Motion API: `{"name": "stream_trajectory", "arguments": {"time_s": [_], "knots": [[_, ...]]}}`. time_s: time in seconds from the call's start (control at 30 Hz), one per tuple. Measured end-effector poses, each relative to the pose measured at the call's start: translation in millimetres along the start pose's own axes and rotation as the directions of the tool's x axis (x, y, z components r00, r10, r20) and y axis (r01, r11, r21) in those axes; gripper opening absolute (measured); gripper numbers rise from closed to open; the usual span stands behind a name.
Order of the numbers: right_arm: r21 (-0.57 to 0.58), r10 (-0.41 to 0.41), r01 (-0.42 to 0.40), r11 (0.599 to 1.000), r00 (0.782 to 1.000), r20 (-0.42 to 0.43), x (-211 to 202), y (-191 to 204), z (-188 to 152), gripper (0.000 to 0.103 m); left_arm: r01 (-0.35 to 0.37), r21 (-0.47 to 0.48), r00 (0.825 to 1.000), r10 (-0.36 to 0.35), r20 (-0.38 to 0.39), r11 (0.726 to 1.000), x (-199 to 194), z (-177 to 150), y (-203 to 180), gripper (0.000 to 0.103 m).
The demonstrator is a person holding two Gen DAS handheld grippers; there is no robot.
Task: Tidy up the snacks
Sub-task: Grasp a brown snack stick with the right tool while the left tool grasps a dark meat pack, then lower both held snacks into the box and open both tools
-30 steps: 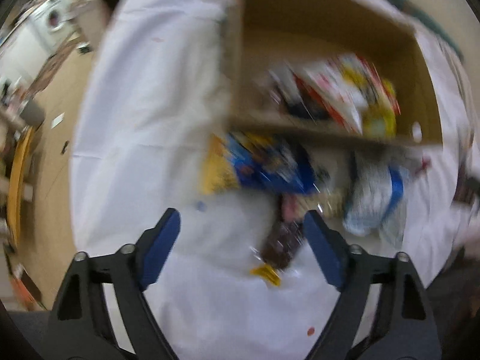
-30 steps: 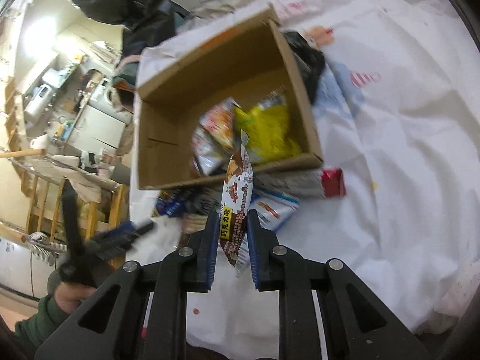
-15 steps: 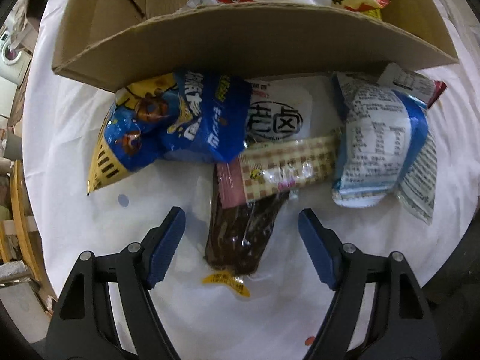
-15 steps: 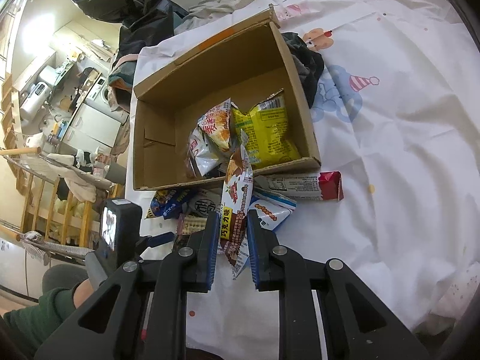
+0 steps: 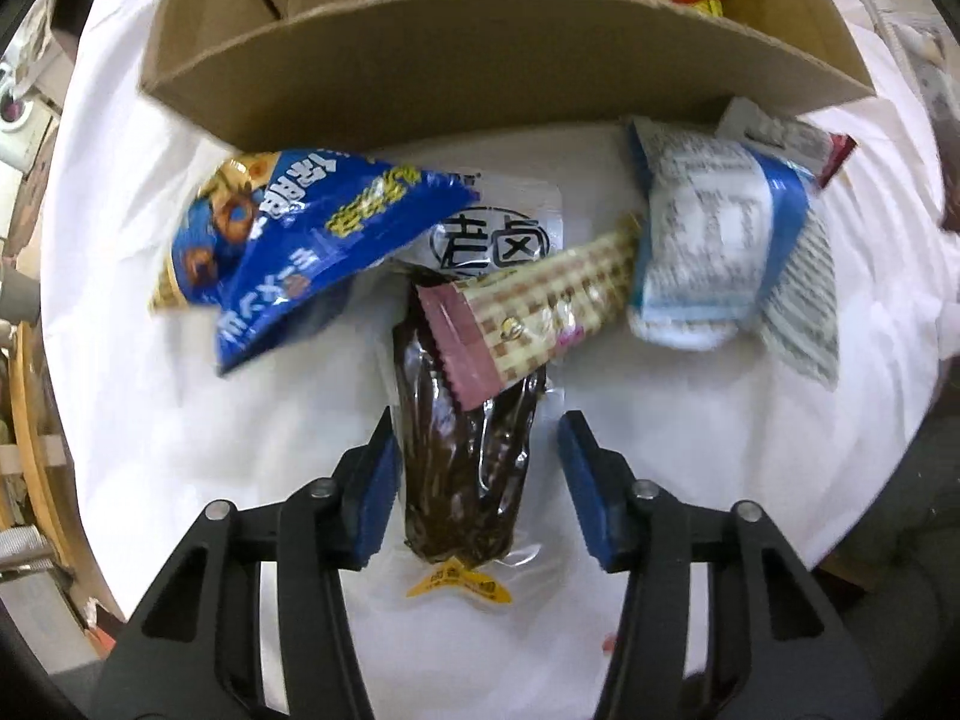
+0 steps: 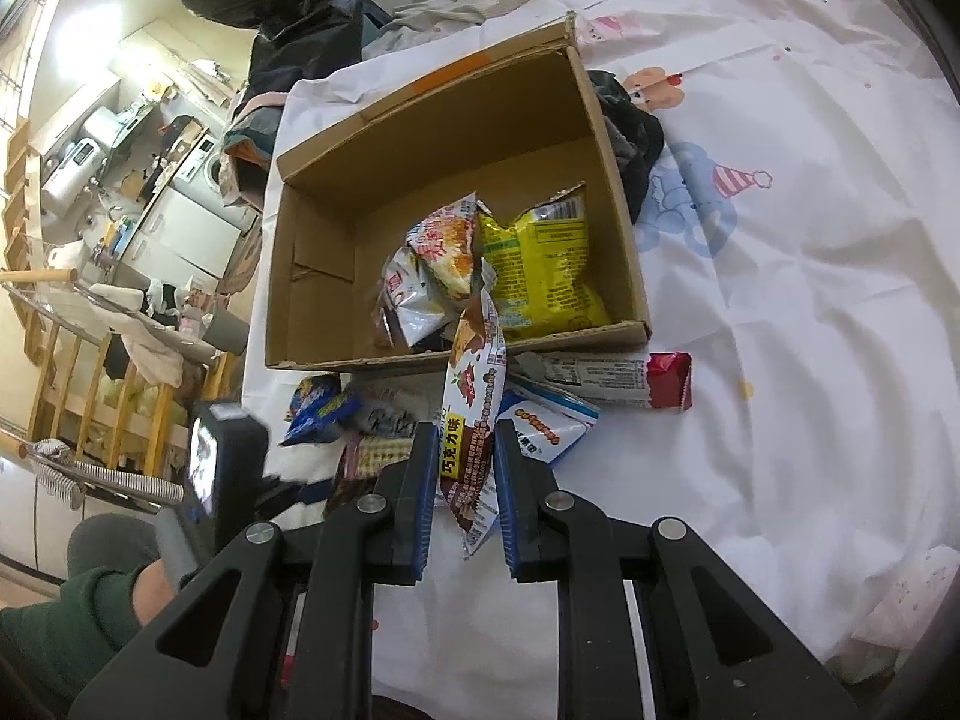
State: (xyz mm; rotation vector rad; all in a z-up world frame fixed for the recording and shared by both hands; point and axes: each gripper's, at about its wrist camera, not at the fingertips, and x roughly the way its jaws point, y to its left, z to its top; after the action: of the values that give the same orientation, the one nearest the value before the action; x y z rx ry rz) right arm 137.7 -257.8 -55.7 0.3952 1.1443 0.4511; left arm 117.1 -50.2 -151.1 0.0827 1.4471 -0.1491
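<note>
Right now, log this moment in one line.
left gripper: closing around dark pouch, not yet gripped | right gripper: shut on chocolate packet | box: holds snacks

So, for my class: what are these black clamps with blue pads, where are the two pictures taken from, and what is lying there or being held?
They are hand-held grippers, one in each of a person's hands, each carrying a wide-angle camera that looks along its fingers.

The left camera looks straight down. The left gripper has just been closing around a dark brown pack lying on the white cloth; the right pad is not yet touching it. A checked bar lies across the pack's top, with a blue bag beside it.

The right camera looks down at a slant. The right gripper is shut on a chocolate wafer pack. Beyond it stands a cardboard box already holding some snacks.
</note>
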Motion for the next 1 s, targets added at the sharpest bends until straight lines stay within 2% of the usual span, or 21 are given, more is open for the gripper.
{"name": "stream_trajectory", "arguments": {"time_s": [0.2, 0.37, 0.47, 0.63, 0.73, 0.8, 0.9, 1.0], "knots": [[-0.016, 0.012, -0.012, 1.0, 1.0, 0.008, -4, 5, -1, 0.019, 0.057, -0.075, 0.998, -0.059, -0.028, 0.996, -20, -19, 3, 0.046], [-0.029, 0.023, -0.023, 0.999, 1.0, 0.009, -4, 8, 1, 0.019, 0.07, -0.067, 0.997, -0.071, -0.012, 0.995, -49, -43, 0, 0.046], [-0.035, 0.035, -0.034, 0.999, 0.999, 0.015, -6, 11, 2, 0.019, 0.076, -0.064, 0.997, -0.075, 0.017, 0.995, -73, -50, -1, 0.046], [-0.047, 0.051, -0.05, 0.998, 0.998, 0.023, -9, 15, 2, 0.019, 0.041, -0.082, 0.993, -0.031, 0.117, 0.996, -120, -68, 1, 0.046], [-0.051, 0.061, -0.06, 0.997, 0.998, 0.031, -11, 17, 2, 0.019, 0.002, -0.096, 0.98, 0.017, 0.201, 0.995, -144, -72, 17, 0.046], [-0.051, 0.068, -0.066, 0.997, 0.997, 0.035, -12, 17, 3, 0.019, -0.016, -0.11, 0.968, 0.043, 0.248, 0.994, -158, -60, 24, 0.046], [-0.053, 0.076, -0.073, 0.996, 0.996, 0.047, -15, 17, 3, 0.019, -0.01, -0.159, 0.952, 0.058, 0.302, 0.987, -175, -47, 34, 0.046], [-0.051, 0.084, -0.081, 0.995, 0.995, 0.061, -18, 17, 4, 0.019, -0.018, -0.197, 0.935, 0.086, 0.344, 0.98, -175, -35, 35, 0.046]]}}
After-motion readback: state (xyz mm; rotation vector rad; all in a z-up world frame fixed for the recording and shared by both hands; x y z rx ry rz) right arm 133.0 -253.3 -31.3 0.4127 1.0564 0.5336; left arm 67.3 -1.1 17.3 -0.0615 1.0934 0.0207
